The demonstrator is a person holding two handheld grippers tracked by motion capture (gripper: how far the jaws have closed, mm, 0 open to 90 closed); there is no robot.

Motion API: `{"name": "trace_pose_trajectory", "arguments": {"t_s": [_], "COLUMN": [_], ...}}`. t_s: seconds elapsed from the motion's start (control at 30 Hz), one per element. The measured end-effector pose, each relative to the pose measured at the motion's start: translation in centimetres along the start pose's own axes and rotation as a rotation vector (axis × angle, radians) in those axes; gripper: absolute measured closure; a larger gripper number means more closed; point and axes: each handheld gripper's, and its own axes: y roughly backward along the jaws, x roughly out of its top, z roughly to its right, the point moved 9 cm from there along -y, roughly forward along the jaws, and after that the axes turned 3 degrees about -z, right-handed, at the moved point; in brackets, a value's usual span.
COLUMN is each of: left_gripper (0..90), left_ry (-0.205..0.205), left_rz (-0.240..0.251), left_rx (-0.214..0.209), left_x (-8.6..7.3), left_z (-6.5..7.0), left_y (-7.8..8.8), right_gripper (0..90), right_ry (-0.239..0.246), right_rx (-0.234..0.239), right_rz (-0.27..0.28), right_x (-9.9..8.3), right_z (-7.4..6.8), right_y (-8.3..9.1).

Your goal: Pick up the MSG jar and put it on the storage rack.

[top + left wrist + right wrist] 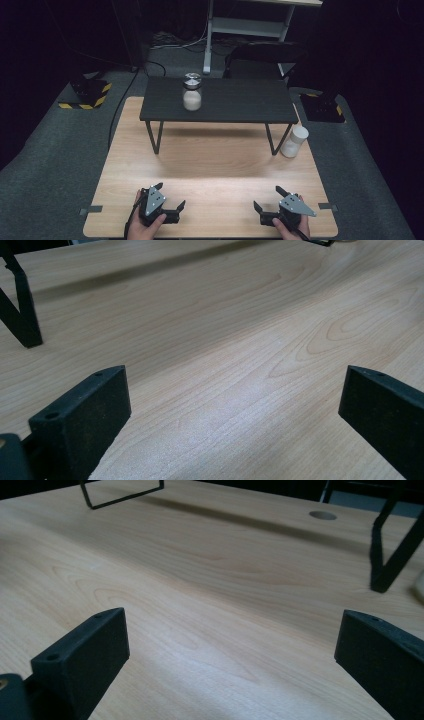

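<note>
Wooden table [210,165]: bare between both spread jaw pairs.
Left gripper [171,199]: wide apart, empty.
Right gripper [269,198]: wide apart, empty.
White bottle [294,141]: well beyond right fingers.
Jar [192,92]: on black shelf [240,102], far ahead.
Room: dark.

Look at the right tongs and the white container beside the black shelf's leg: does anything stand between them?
Nothing visible does. Bare wooden table lies between the open right tongs and the white container; the black shelf's leg stands just left of it.

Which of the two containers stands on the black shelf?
The jar with the metal lid; the white bottle stands lower, on the wooden table by the shelf's right leg.
</note>
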Motion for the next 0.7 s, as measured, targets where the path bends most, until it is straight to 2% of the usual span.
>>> {"name": "trace_pose_trajectory", "arguments": {"t_s": [0.37,0.6,0.7], "left_gripper": [0.2,0.3,0.3], "left_ry": [-0.007,-0.011,-0.017], "left_rz": [-0.002,-0.01,-0.011], "left_rx": [-0.003,0.0,0.0], "left_x": [0.0,0.1,0.1], "left_z": [0.1,0.2,0.2], "left_y": [0.0,0.0,0.0], "right_gripper": [0.7,0.6,0.6], "right_ry": [-0.038,-0.063,-0.073], "right_rx": [-0.076,-0.108,-0.148], "right_rz": [0.046,0.066,0.068], "right_x": [0.2,0.1,-0.1], "right_z": [1.5,2.3,2.6], "right_y": [1.6,2.2,2.4]}}
